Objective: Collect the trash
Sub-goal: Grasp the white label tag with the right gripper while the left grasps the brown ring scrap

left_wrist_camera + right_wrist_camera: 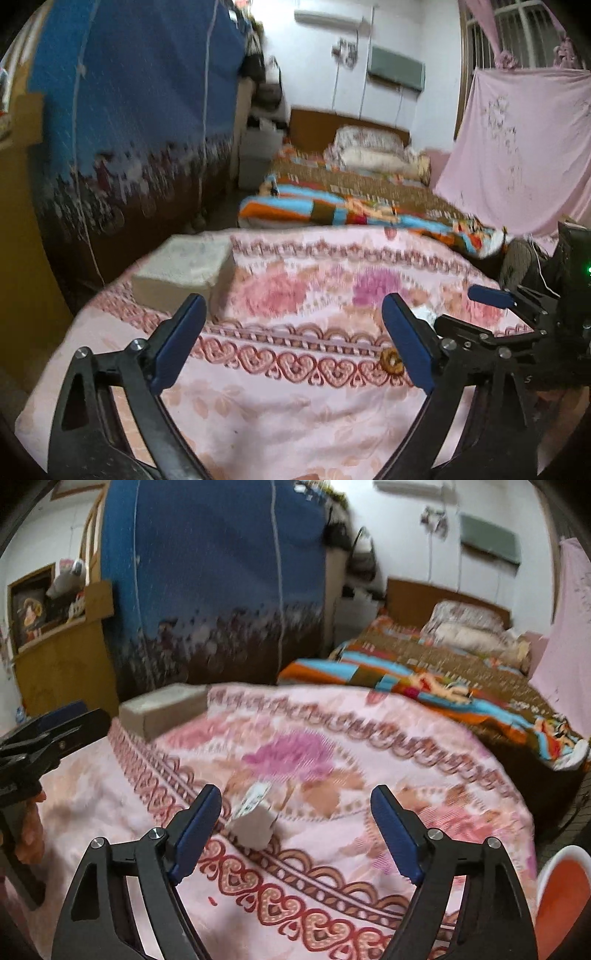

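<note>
Left wrist view, from left to right: a wooden cabinet (22, 206) at the frame edge; a blue patterned cloth (140, 92) hanging beside it; a pale rectangular block (184, 266) resting on the near left corner of the pink floral blanket (295, 406); the left gripper (293, 339) held above that blanket with its 2 blue-padded fingers (181, 347) spread wide and nothing between them; a small brown ring-shaped scrap (392, 361) lying on the blanket just beside the inner face of the right-hand finger; a white crumpled scrap (424, 314) partly hidden behind that finger; and, at far right, the right gripper (495, 299), seen side-on. Behind lie a striped bedspread (351, 210), pillows (373, 151) and a pink sheet (524, 147) hung at the window. Right wrist view, from left to right: the left gripper (55, 723) entering at the frame edge; the right gripper (295, 830) with its 2 fingers (195, 834) likewise wide apart and empty; a crumpled grey-white paper scrap (253, 821) on the blanket (424, 746), between the fingers and nearer the left-hand one, not touching either; and a white-rimmed orange container (565, 893) at the lower right edge.
</note>
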{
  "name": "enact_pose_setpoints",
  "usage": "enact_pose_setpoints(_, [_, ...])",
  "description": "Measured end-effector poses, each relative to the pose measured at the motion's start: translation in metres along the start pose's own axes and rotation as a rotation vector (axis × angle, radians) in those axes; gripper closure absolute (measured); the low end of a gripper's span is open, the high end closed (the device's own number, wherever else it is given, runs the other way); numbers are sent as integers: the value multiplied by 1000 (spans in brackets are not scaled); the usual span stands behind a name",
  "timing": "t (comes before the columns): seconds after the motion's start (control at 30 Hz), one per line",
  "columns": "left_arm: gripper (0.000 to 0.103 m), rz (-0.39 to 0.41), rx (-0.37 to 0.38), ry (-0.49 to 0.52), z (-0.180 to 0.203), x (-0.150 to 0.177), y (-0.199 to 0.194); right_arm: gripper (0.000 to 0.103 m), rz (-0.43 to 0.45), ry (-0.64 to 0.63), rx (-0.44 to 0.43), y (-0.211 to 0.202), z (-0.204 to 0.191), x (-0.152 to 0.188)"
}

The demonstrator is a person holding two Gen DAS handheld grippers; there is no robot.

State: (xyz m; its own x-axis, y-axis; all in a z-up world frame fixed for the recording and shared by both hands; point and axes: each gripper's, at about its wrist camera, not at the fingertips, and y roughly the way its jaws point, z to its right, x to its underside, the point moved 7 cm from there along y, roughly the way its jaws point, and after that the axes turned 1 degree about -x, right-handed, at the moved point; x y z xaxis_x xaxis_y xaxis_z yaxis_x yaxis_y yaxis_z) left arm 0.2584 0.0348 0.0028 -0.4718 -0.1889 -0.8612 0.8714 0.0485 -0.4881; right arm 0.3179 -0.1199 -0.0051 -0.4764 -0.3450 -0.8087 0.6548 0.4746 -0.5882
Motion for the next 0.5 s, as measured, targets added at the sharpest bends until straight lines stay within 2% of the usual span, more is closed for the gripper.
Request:
enact_pose_setpoints(0.1, [29, -77, 28, -24, -3, 8, 12, 23, -70, -13, -16, 12, -4, 6])
enact_pose_setpoints(0.17, [35, -113, 44, -37, -4, 13, 17, 33, -108, -14, -37, 19, -5, 9])
enact_pose_setpoints(0.3, [48, -171, 81, -43, -1, 20, 25, 34, -185, 2, -103, 33, -8, 17])
enact_pose_setpoints(0.4, [56, -200, 105, -35, 3, 23, 30, 35, -214, 2, -103, 38, -8, 20])
enact_pose_setpoints(0.43, [58, -209, 114, -31, 5, 25, 30, 39, -213, 0, -104, 37, -8, 20])
enact_pose_setpoints(0.5, [63, -220, 125, -24, 6, 25, 31, 60, -207, -6, -114, 36, -10, 19])
